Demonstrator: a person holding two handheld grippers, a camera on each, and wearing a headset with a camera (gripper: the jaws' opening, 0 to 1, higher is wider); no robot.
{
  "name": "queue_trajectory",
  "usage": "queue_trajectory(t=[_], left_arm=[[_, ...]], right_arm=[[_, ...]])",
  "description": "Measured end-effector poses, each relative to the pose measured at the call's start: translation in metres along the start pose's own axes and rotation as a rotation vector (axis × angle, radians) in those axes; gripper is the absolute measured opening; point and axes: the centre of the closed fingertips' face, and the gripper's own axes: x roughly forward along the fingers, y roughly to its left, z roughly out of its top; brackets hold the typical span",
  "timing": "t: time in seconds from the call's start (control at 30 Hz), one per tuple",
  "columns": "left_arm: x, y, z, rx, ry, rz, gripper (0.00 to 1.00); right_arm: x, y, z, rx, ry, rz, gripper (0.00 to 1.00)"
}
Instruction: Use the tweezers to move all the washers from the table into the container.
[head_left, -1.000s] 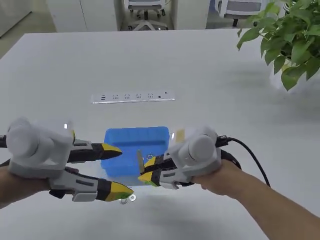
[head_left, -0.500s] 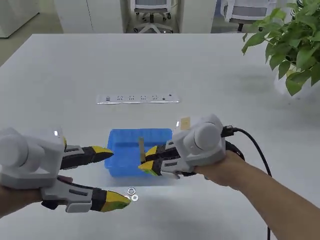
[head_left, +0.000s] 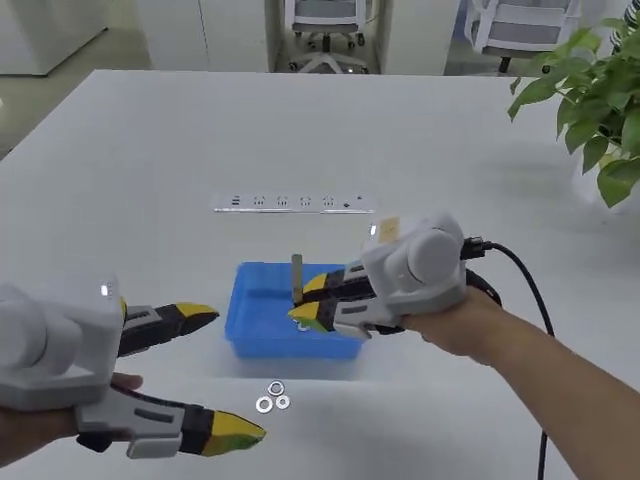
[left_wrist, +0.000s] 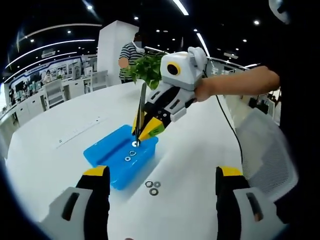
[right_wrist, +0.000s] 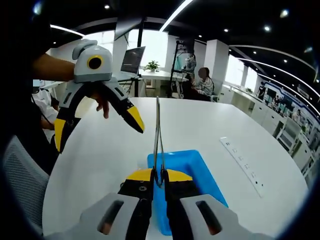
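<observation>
- The right gripper is held over the shallow blue plastic container. Its jaws are closed on the slim steel tweezers and on nothing else.
- The tweezers are carried roughly upright, long axis near vertical, with the lower end down inside the container. A small ring is seen at that end in the left gripper view. Whether it is pinched or lying free cannot be told.
- The left gripper is held wide open and empty, low on the person's side of the container.
- Two small flat metal washers are seen lying on the container floor.
- A tight cluster of three washers lies on the white table, just outside the container's near wall.
- Governing relation: from the tweezer tip, the cluster lies toward the person and slightly to the left, across the near wall and between the two grippers. The left gripper is judged the nearer, but the tool is held in the right.
- The next move is judged to require that the tip be lifted clear of the wall, drawn back and lowered onto one ring.
</observation>
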Motion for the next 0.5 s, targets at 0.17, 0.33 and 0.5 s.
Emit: queue_trajectory(t=[0.17,0.33,0.5], left_arm=[[-0.003,-0.001,-0.002,-0.014,0.006,0.022,0.99],[-0.004,-0.001,-0.003,-0.026,0.005,0.035,0.99],[-0.003,0.001,0.000,-0.029,-0.007,0.046,0.99]], right_arm=[[0.004,-0.005,-0.001,-0.005,-0.006,0.006,0.09],[0.008,-0.012,-0.001,-0.010,-0.017,0.009,0.09],[0.012,-0.016,-0.002,-0.011,-0.024,0.014,0.09]])
